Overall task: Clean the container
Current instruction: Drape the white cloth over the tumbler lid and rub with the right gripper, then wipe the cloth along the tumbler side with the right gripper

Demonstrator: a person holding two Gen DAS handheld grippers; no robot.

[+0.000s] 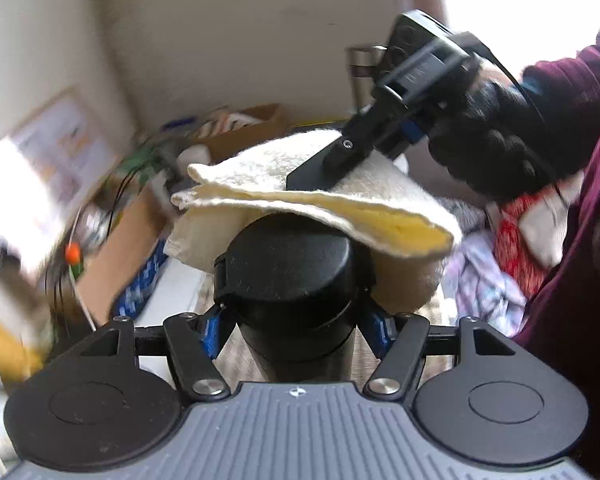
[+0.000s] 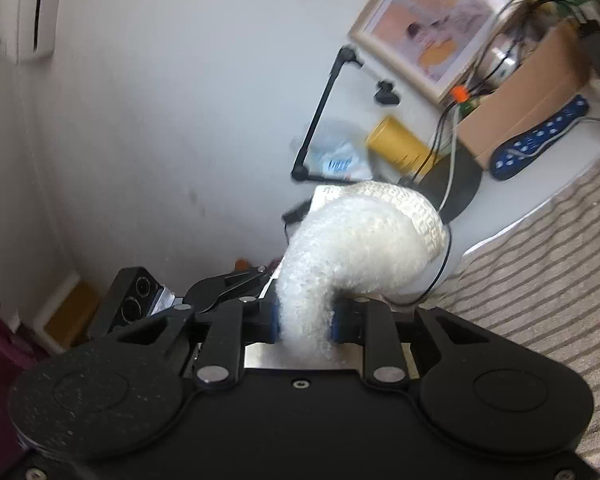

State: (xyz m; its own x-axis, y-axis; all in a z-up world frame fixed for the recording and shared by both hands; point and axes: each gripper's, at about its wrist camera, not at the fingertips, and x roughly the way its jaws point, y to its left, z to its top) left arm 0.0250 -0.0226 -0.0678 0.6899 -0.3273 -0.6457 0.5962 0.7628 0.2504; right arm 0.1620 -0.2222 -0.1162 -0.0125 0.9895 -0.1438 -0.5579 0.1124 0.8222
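1. Cluttered room behind: pale wall, cardboard box [image 1: 244, 128] of oddments beyond the fingertips, striped bedding [image 2: 540, 280] off to the right of the right tool.
2. Left gripper [image 1: 296, 320] is clamped on a steel flask [image 1: 296, 280] just below its black flip lid; the lid faces forward, away from the camera.
3. Right gripper [image 2: 306, 320] is pinched tight on a white towel [image 2: 356, 236]; the bunched cloth bulges out ahead of its fingers.
4. Seen from the left tool, the towel [image 1: 320, 192] lies draped over the far side of the lid, touching it, with the right gripper [image 1: 340, 160] pressing from above.
5. Judgement: a wipe of the lid is under way. Background blur suggests motion.
6. To do it well: keep the left grip firm and steady so the flask does not twist; press the cloth flat, not just its folded edge.
7. Work round the lid hinge and rim, where grime would collect.
8. Risk: loose towel corners may snag the hinge catch.
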